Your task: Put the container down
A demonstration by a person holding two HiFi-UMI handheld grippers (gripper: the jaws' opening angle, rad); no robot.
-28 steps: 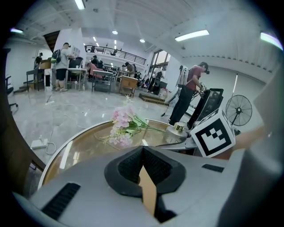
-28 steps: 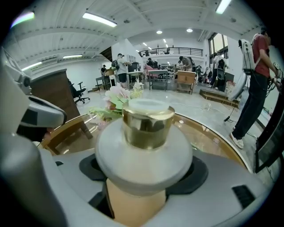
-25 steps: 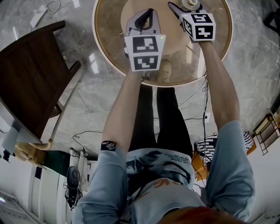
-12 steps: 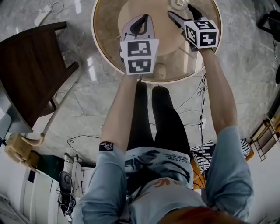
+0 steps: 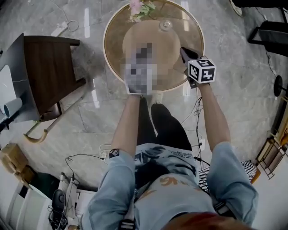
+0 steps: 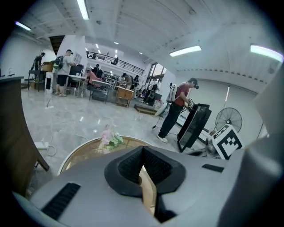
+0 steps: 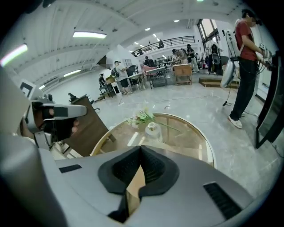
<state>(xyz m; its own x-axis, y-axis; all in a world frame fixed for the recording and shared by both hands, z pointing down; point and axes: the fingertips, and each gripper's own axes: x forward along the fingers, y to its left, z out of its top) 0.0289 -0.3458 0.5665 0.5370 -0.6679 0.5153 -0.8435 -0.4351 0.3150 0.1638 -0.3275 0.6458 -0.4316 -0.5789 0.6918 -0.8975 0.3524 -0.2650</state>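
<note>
Standing upright on the round glass table [image 5: 114, 31], the small clear container [image 5: 165, 24] sits just beside a spray of flowers [image 5: 139, 6], touched by neither gripper; its contents cannot be made out; the right gripper [image 7: 141, 150] has just been closing its jaws on nothing; the left gripper [image 6: 142, 151] hangs with jaws together, empty

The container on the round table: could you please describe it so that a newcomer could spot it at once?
Find the round glass-topped table. Toward its far side, close to the flowers, stands the container. It is the only upright, clear vessel there, small with a pale top, whereas the flowers are pink and green and lie flat.
</note>
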